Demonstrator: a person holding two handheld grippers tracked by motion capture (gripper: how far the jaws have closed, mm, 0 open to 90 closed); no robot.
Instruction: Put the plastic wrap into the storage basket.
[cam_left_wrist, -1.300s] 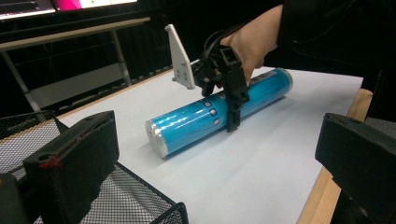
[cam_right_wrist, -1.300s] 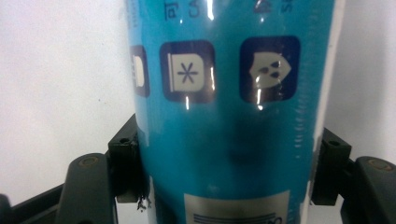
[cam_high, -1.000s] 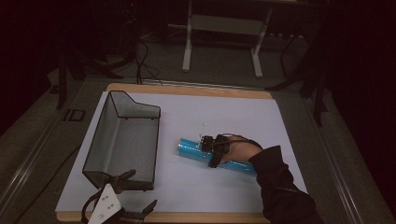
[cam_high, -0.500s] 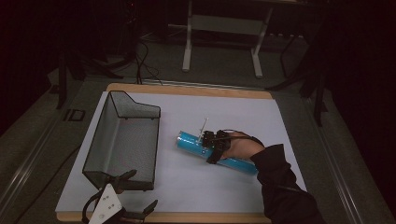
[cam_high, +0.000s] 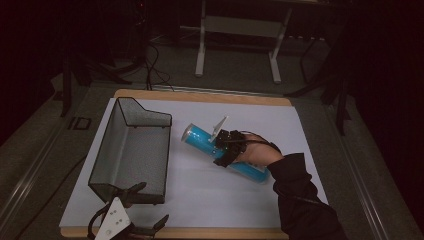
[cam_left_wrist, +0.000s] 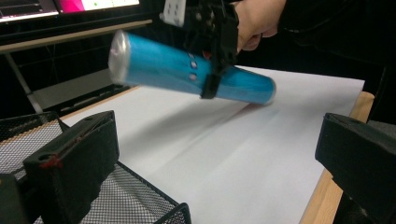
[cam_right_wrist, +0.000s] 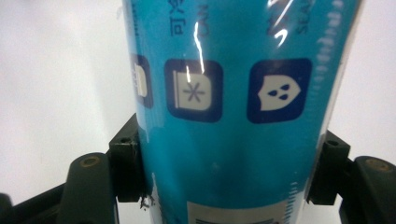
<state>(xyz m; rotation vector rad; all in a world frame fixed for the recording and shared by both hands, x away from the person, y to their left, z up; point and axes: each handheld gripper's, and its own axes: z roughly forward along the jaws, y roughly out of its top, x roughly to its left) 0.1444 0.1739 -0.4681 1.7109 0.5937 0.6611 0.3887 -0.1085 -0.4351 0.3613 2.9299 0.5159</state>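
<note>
Right gripper (cam_high: 226, 146) jaws clamped on the shiny blue cylindrical tube (cam_high: 200, 141), lifted off white tabletop (cam_high: 300, 145). Still to do, prob.: drop in black wire-mesh basket (cam_high: 150, 116). Left gripper (cam_high: 134, 220) jaws apart, empty.

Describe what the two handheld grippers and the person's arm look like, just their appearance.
Both are black. The left gripper carries a pale grey three-cornered plate with small holes, above chunky, blocky fingers. The right gripper has a similar pale plate, a black cable and slim fingers. The right arm wears a dark long sleeve.
</note>
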